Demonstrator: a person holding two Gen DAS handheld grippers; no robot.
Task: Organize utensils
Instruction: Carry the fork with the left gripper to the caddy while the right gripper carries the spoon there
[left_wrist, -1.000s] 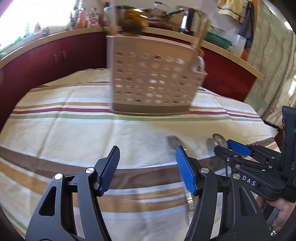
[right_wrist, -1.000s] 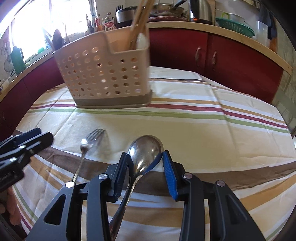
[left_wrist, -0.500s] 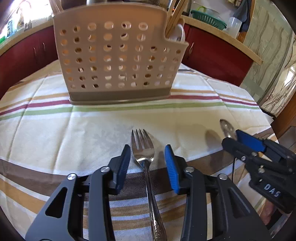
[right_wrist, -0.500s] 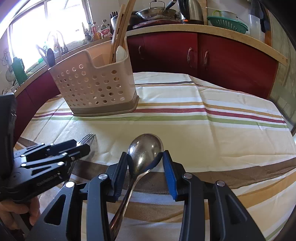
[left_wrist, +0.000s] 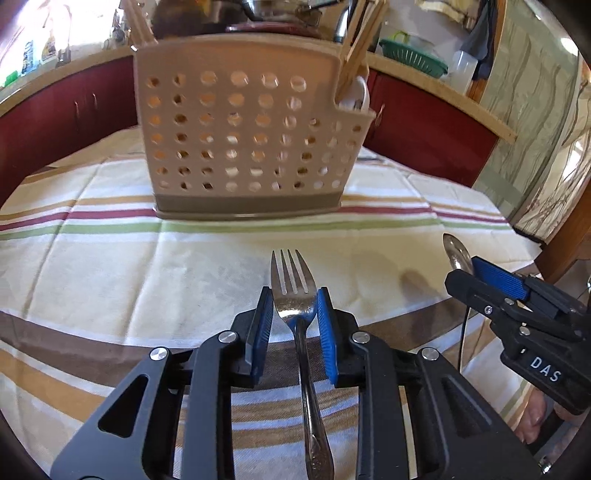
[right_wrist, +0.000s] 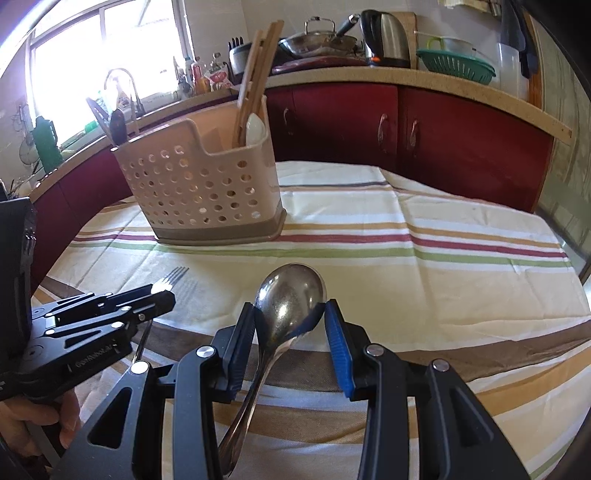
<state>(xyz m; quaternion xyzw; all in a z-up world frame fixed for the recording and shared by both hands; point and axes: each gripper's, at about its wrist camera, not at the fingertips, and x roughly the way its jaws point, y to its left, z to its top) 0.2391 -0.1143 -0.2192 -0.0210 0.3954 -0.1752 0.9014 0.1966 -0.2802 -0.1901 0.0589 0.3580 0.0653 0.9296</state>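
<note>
A steel fork (left_wrist: 290, 269) lies on the striped tablecloth (left_wrist: 110, 266), tines toward the beige perforated caddy (left_wrist: 243, 147). My left gripper (left_wrist: 294, 295) straddles the fork's head; its jaws are closing and the blue pads touch both edges of the head. The right gripper (right_wrist: 290, 306) is shut on a large steel spoon (right_wrist: 291, 291), bowl up and forward, handle hanging below, held above the cloth. The right wrist view shows the left gripper (right_wrist: 162, 295) at the lower left with the fork's tines (right_wrist: 173, 277) poking past it. The caddy (right_wrist: 199, 192) stands beyond both.
Wooden chopsticks (right_wrist: 255, 81) and a white spoon (right_wrist: 255, 129) stand in the caddy's right compartment. Red cabinets (right_wrist: 424, 125) and a counter with a kettle (right_wrist: 384, 37) and a green basket (right_wrist: 454, 68) ring the table. The table's edge runs close on the right (left_wrist: 524, 236).
My left gripper has moved right and forward onto the fork, and its jaws have narrowed from wide apart to the fork's edges. The right gripper has drawn the spoon slightly up and back.
</note>
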